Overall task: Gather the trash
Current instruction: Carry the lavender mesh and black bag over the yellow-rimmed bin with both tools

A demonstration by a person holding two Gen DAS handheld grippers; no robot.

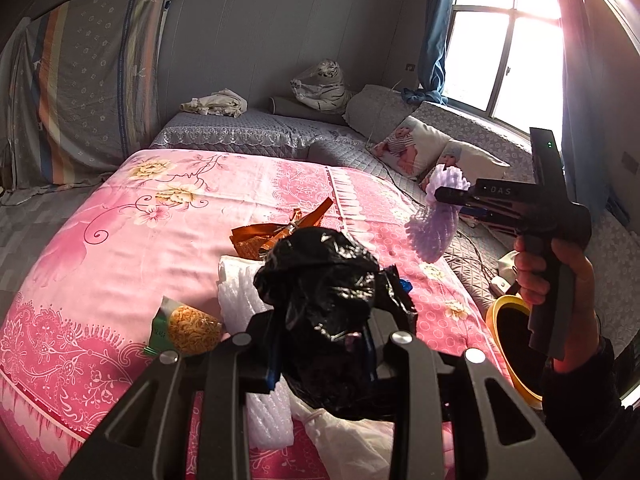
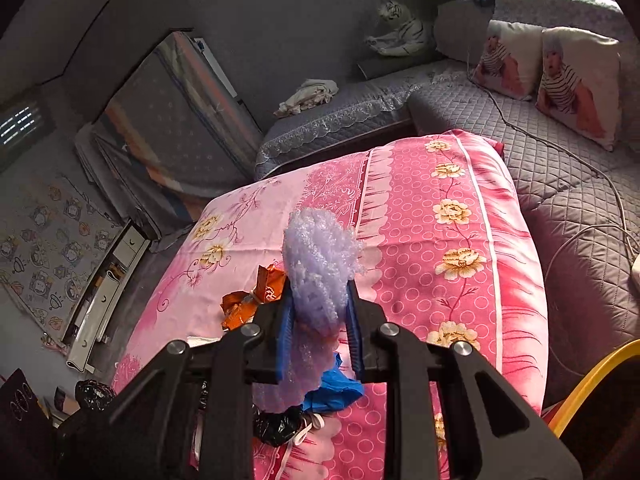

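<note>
I am in a lived-in bedroom of a home. Under me lies a bed (image 1: pixel 120 220) with a pink flowered cover. Past its far edge stands a quilted grey sofa (image 1: pixel 256 132) with lace trim, two cushions (image 1: pixel 416 148) printed with babies, and a plush tiger (image 1: pixel 324 88) against the wall. A window (image 1: pixel 504 40) with blue curtains (image 1: pixel 436 28) lets in daylight, and a mattress (image 1: pixel 92 80) in striped cloth leans upright in the corner.

Both wrist views close above pink quilt (image 1: pixel 132 216) (image 2: pixel 440 240), angled down toward far wall; shared: orange wrapper (image 1: pixel 260 240) (image 2: pixel 248 300), tiger toy (image 1: pixel 320 86) (image 2: pixel 400 28).
</note>
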